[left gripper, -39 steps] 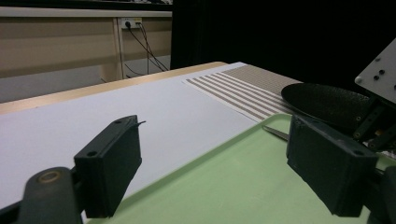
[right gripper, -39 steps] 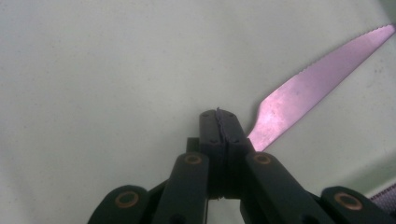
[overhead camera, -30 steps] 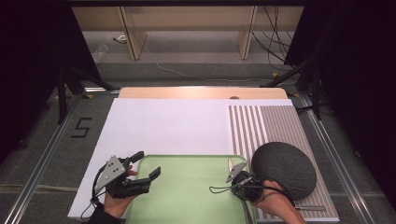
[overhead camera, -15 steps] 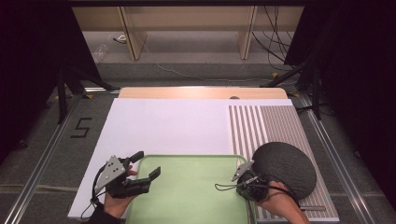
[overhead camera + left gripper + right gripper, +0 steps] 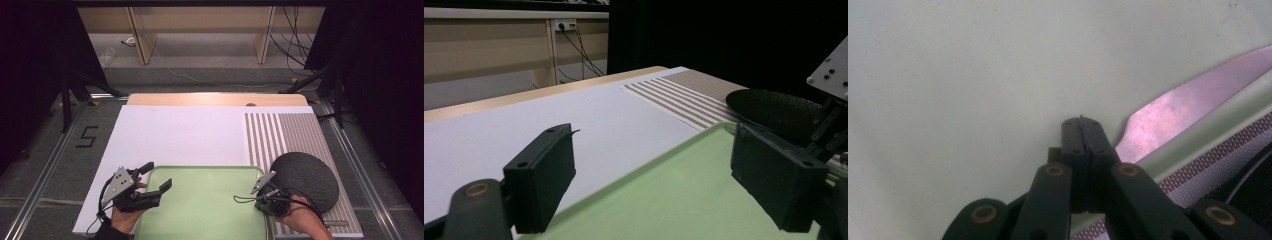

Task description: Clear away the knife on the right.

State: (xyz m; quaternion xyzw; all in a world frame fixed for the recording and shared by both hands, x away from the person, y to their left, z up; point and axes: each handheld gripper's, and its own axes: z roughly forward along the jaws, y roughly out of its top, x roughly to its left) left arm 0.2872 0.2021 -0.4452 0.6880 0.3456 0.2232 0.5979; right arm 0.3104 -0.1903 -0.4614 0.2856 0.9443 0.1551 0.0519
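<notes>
Knife (image 5: 1193, 107) lies inside the green tray (image 5: 210, 200), along its right rim, blade out past the right gripper (image 5: 1083, 125). That gripper's jaws are pressed together over the knife's handle end; whether they pinch it, cannot tell. Left gripper (image 5: 152, 176) hovers at the tray's left edge, jaws wide apart, holding nothing. Dark round plate (image 5: 305, 180) sits just right of the tray on a striped mat (image 5: 285, 132).

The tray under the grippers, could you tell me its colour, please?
Pale green tray; clearest in the high view.
</notes>
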